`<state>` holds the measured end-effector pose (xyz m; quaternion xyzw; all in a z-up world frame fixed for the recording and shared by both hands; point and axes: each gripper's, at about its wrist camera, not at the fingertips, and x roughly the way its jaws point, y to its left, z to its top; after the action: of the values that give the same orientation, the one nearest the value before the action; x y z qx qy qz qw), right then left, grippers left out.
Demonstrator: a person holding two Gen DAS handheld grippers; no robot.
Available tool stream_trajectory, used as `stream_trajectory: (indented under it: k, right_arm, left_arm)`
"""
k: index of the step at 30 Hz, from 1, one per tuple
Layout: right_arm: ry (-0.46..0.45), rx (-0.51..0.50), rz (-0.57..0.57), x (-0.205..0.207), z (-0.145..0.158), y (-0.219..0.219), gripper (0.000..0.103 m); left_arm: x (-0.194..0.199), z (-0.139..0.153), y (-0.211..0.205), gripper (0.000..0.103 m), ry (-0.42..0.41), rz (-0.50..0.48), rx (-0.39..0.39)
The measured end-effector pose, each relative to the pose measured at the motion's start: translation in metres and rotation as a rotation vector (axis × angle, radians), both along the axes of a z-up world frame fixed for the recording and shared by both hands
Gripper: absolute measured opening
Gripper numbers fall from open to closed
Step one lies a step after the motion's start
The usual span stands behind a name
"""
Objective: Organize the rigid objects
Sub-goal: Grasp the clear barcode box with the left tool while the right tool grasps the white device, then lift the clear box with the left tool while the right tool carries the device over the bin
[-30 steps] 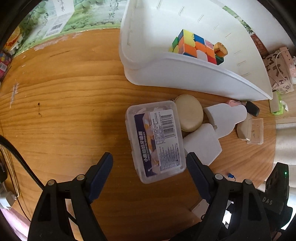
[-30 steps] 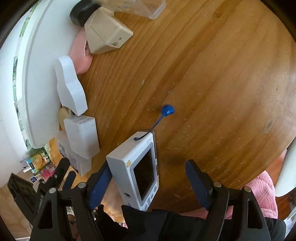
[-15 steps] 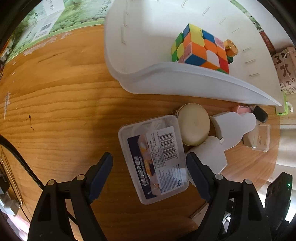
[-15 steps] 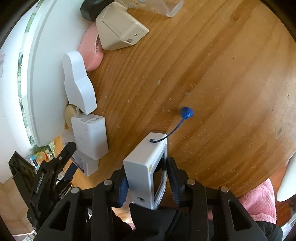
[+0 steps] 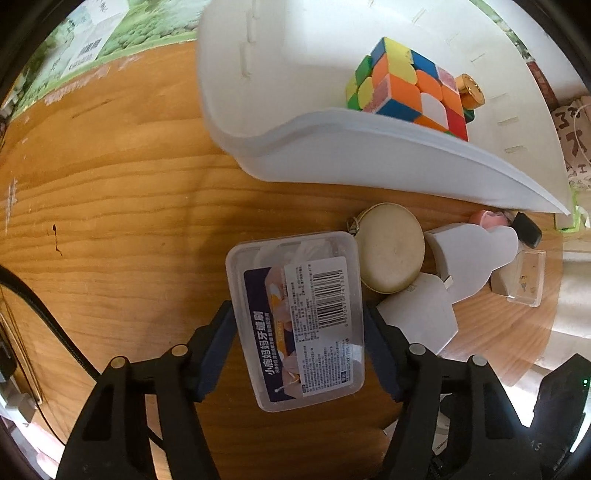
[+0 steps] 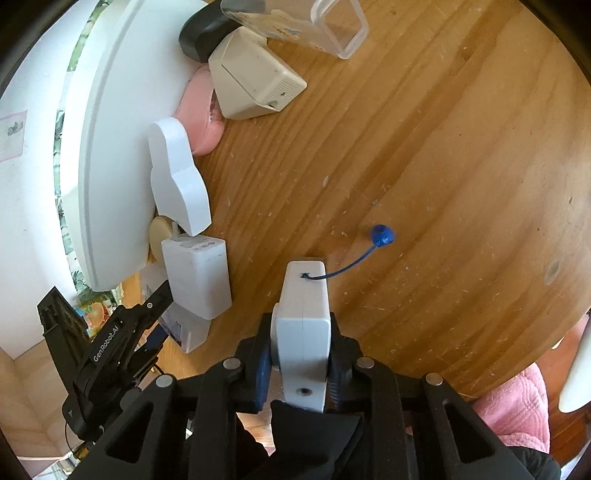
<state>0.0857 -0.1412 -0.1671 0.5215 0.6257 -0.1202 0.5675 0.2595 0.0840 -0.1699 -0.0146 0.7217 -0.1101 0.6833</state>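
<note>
My left gripper (image 5: 297, 338) is shut on a clear plastic box with a barcode label (image 5: 301, 321), lying on the wooden table. My right gripper (image 6: 300, 350) is shut on a small white device (image 6: 303, 321) with a blue cord and bead (image 6: 382, 235), held on edge. A white basket (image 5: 369, 162) behind the box holds a colour cube (image 5: 410, 88) and a gold cap (image 5: 470, 90). Its white rim (image 6: 92, 155) also shows at the left of the right wrist view.
Beside the basket lie a round cream tin (image 5: 391, 253), a white charger block (image 5: 421, 314), a white cloud-shaped piece (image 5: 476, 254), a beige adapter (image 6: 255, 79), a clear case (image 6: 314, 26) and a pink item (image 6: 207, 125). The table edge (image 6: 524, 362) is at right.
My left gripper has moved forward and closed on the clear box. My right gripper has closed on the white device and turned it on edge.
</note>
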Motion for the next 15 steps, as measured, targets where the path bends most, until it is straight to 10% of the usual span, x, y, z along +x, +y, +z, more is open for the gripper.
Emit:
stream_trajectory:
  k: [15]
  right_arm:
    - [-0.135, -0.083, 0.113, 0.017, 0.030, 0.013, 0.025]
  left_arm:
    - [-0.006, -0.011, 0.014, 0.069, 0.010, 0.035, -0.016]
